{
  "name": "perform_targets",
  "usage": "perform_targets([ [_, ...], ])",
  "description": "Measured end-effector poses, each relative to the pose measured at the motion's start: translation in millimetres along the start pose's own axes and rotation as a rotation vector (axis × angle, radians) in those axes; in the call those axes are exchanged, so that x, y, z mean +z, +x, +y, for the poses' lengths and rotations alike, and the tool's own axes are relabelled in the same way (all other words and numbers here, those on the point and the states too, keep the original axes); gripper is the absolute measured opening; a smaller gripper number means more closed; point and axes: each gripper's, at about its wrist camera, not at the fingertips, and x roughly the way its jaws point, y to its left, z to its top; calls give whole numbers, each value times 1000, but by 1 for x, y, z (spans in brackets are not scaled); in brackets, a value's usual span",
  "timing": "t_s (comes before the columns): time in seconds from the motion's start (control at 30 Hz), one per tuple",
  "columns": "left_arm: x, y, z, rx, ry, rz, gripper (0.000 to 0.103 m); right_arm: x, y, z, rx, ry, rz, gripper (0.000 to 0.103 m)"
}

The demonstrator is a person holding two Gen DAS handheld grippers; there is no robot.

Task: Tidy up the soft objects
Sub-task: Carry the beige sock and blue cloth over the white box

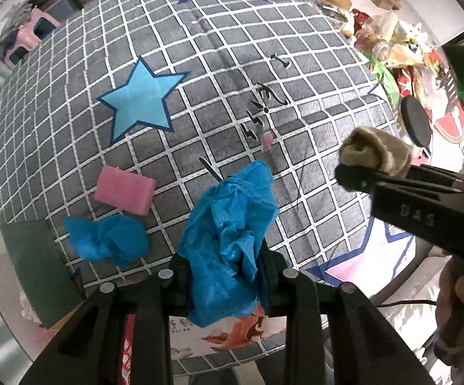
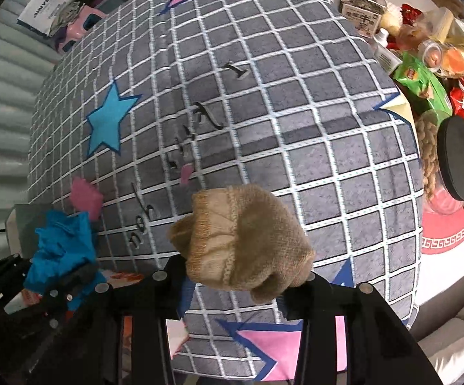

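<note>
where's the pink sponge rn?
Left wrist view, lower left: pink sponge lies on the checked cloth, just above the loose blue wad.
</note>
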Motion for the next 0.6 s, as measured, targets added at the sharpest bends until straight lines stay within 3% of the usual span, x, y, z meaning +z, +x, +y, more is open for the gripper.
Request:
perform_targets([
  [0.6,-10,-48,76,20,-180,-96,32,17,-11,102,38,-193,-28,42],
])
